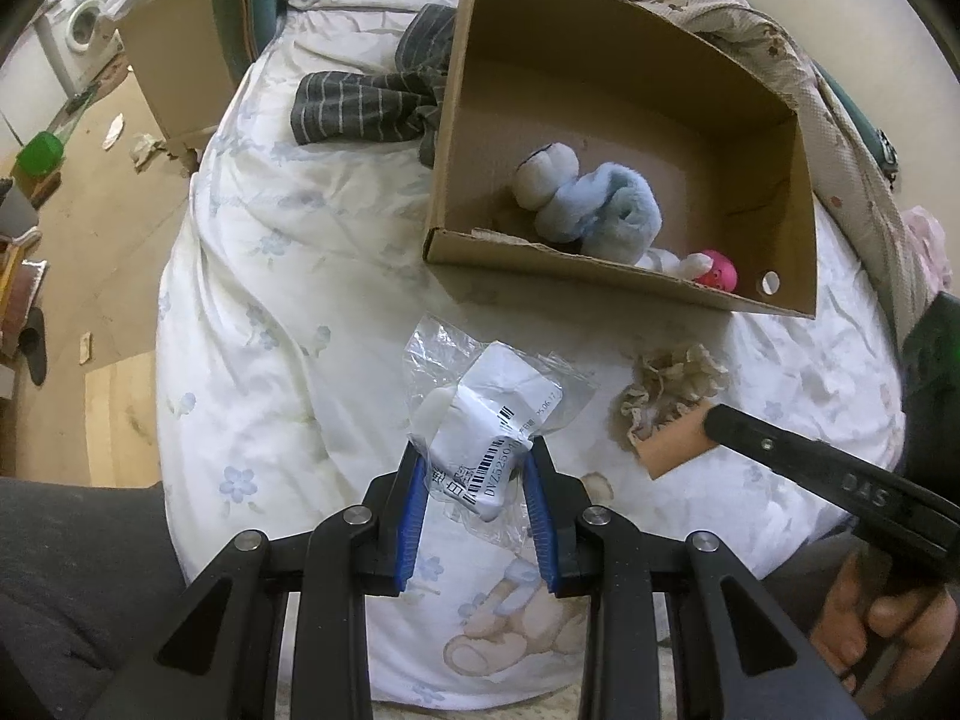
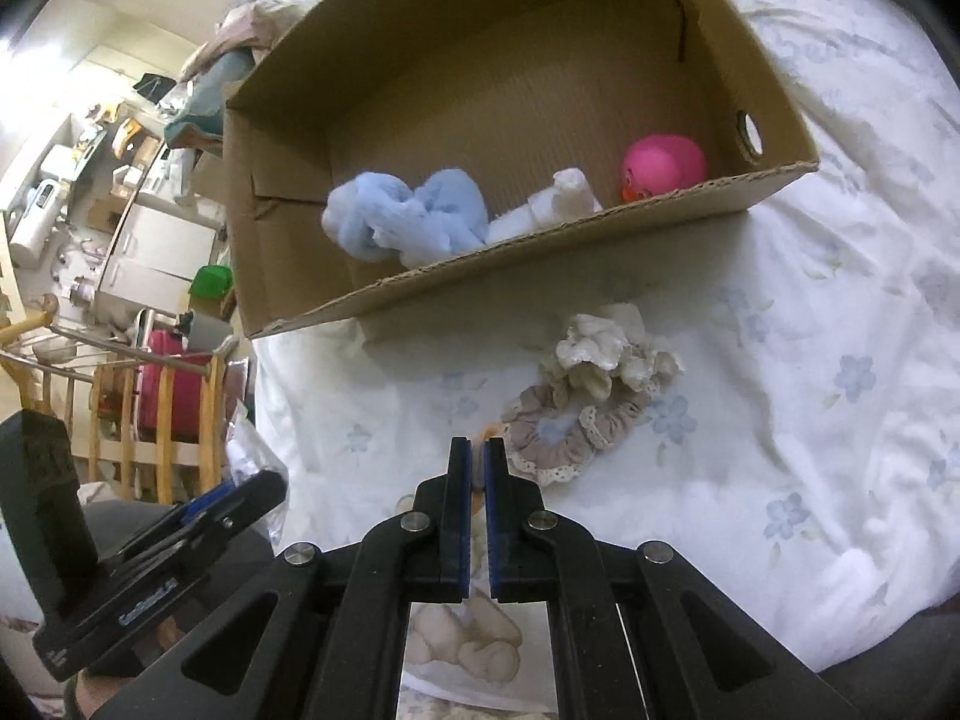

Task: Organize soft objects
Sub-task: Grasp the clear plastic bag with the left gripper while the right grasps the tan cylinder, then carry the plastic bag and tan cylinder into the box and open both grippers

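Note:
My left gripper [image 1: 474, 450] is shut on a clear plastic bag [image 1: 480, 426] that holds a white soft item and bears a barcode label; it hangs just above the white floral bedsheet [image 1: 288, 312]. My right gripper [image 2: 477, 450] has its jaws almost together, and a flat peach piece [image 1: 672, 447] sticks out at its tip, edge-on in the right wrist view. Just beyond it lie a beige scrunchie [image 2: 564, 426] and a cream scrunchie [image 2: 606, 354]. The cardboard box [image 1: 600, 276] behind them holds a blue plush [image 1: 600, 204], a white soft item [image 2: 558, 198] and a pink toy [image 2: 663, 165].
A grey striped cloth [image 1: 360, 102] lies left of the box. A patterned quilt [image 1: 750, 18] is bunched behind the box. The bed drops to the floor on the left, where another cardboard box [image 1: 174, 54] stands. A person's dark trouser leg [image 1: 72, 570] is near the bed's front edge.

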`<state>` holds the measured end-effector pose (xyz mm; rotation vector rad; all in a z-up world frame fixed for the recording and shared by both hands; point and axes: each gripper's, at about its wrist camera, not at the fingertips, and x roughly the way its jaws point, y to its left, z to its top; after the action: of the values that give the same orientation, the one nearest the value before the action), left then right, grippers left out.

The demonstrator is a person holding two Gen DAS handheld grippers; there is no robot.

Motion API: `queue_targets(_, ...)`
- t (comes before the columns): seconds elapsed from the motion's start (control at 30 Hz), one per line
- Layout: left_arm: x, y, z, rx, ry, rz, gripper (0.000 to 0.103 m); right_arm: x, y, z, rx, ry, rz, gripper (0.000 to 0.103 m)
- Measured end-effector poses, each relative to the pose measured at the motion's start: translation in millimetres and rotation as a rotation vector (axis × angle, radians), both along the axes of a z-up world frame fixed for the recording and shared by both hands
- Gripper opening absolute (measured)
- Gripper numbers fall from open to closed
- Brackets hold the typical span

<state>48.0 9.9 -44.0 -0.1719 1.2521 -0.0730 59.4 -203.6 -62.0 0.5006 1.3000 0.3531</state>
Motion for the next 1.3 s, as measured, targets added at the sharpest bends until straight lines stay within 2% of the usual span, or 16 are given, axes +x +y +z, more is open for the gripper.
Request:
queue_targets(0.3,-1.2,1.0,0.7,0.048,-0.019,0.001,0.028,-2.7,-12.7,7.2,0.006,-0.027,-0.009,0.006)
queue_targets(0.5,-2.4,3.8,4.6,0.053,-0.028,0.017,0.028,-10.1,-19.1,20.8,0.026,-0.064,-0.015,0.006)
queue_targets(0.6,-4.8,4.3,16.1,0.057,-0.052,0.015,0.028,-14.8,-21.9,33.6,0.037,-0.091,-0.019,0.006)
queue_targets(0.7,-8.6,1.1,32.5,0.091,-0.074,0.003,0.028,-19.3,-20.0,52.0,0.002,-0.127,0.006,0.006)
queue_targets(0.87,-4.4,-3.7,58.9,0.072,-0.113,-0.031,0.028,-16.2,-24.9,80.5,-0.022,-0.185,0.025,0.006)
queue_targets(1.13,26.0,1.0,90.9,0.055,-0.188,-0.019,0.028,4.3,-47.7,119.7,-0.016,-0.287,-0.014,0.006)
queue_targets(1.3,53.2,0.3,97.2,0.060,-0.214,-0.023,0.028,27.6,-61.4,125.6,-0.008,-0.311,-0.062,0.006)
